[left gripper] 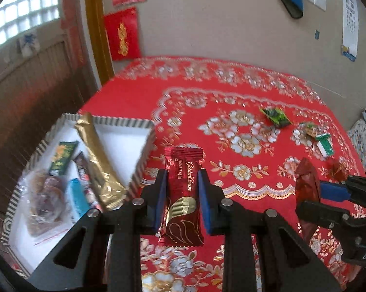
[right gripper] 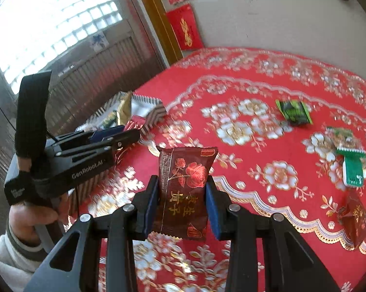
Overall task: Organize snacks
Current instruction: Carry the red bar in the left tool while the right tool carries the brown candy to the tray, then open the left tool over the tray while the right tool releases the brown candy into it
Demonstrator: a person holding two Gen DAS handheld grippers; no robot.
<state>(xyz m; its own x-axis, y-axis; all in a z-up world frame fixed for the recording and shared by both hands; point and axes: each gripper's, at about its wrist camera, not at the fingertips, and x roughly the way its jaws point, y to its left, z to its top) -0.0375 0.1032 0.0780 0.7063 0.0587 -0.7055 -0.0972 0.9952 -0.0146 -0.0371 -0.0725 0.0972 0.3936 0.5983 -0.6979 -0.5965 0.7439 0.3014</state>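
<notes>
Left tool point(left gripper: 181, 192) clamped on Golden Crown bar point(left gripper: 181, 197), right tool point(right gripper: 181, 202) on rose-print packet point(right gripper: 185, 192), blurred tray point(left gripper: 124, 121) contents.

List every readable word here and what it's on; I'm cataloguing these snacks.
"Golden Crown": dark red packet in the left gripper.
"GenRobot.AI": left gripper's body, right wrist view.
Gold Chinese characters: rose packet in the right gripper, not legible to me.
Wall calendar, boxed snacks: too blurred.

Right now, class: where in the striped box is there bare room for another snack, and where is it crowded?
Free: the white floor of the striped box between the gold packet and its right wall. Crowded: the left side, with green packet, blue packet and clear bag.
</notes>
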